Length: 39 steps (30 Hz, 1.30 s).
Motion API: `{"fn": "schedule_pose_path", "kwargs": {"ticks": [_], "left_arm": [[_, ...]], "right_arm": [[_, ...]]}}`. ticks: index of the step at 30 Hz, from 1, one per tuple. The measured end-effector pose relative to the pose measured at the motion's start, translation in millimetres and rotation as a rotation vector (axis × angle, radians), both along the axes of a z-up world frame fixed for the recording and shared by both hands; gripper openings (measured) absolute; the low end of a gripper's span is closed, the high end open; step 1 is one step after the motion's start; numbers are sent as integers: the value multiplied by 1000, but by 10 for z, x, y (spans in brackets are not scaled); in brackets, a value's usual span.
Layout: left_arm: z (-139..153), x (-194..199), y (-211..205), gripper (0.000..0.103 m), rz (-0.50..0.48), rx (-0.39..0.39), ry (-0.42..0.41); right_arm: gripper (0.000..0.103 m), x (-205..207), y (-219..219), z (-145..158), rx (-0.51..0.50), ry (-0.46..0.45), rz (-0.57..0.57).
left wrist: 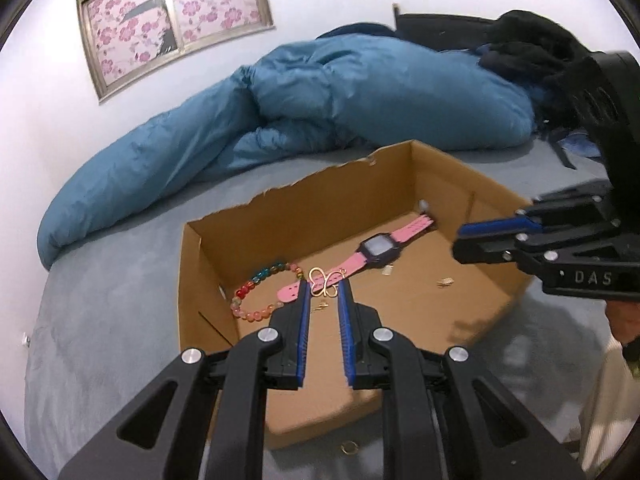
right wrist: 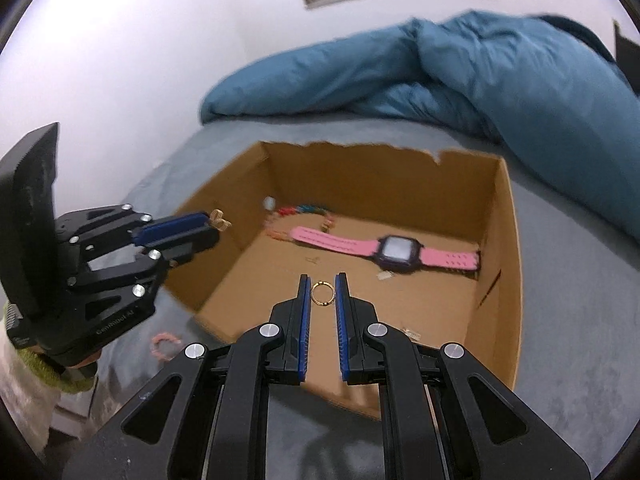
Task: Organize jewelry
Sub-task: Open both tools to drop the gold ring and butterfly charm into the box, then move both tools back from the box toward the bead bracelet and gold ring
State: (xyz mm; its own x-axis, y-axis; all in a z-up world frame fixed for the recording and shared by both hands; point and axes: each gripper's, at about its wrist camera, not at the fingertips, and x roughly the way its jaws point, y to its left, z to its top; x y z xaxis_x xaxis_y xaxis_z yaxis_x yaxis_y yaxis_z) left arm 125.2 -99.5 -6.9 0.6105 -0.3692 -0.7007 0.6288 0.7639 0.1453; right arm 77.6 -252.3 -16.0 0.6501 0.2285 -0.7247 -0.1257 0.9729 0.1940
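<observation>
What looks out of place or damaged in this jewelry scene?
The cardboard box has a ragged, torn back rim. Two pieces lie outside it on the grey bed cover: a pink beaded bracelet left of the box and a small gold ring in front.

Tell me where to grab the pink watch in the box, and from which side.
Take the pink watch by a strap, not its face. It lies flat on the floor of the cardboard box, open above, so probably come straight down with the claw's fingers across the strap's width. The strap end towards the beaded bracelet looks freer; the other end sits close against the box wall.
</observation>
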Motion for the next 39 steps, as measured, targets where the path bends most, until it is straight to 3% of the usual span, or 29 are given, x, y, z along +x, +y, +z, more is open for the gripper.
{"fn": "schedule_pose_path", "kwargs": {"ticks": [5, 10, 14, 17, 29, 39], "left_arm": [[-53, 200, 11, 14, 69, -16, 33], [-82, 257, -11, 15, 94, 5, 35], [-57, 236, 1, 27, 105, 7, 17], [-26, 210, 22, 30, 117, 5, 10], [160, -36, 192, 32, 145, -27, -18], [326, -470, 430, 32, 145, -81, -4]], "right_arm": [[13, 133, -107, -143, -5, 43, -88], [15, 132, -170, -218, 12, 55, -107], [24, 80, -146, -198, 11, 35, -95], [27, 48, -148, -170, 20, 23, -98], [37, -123, -144, 42, 44, -47, -81], [43, -438, 37, 276, 50, -160, 27]]}}
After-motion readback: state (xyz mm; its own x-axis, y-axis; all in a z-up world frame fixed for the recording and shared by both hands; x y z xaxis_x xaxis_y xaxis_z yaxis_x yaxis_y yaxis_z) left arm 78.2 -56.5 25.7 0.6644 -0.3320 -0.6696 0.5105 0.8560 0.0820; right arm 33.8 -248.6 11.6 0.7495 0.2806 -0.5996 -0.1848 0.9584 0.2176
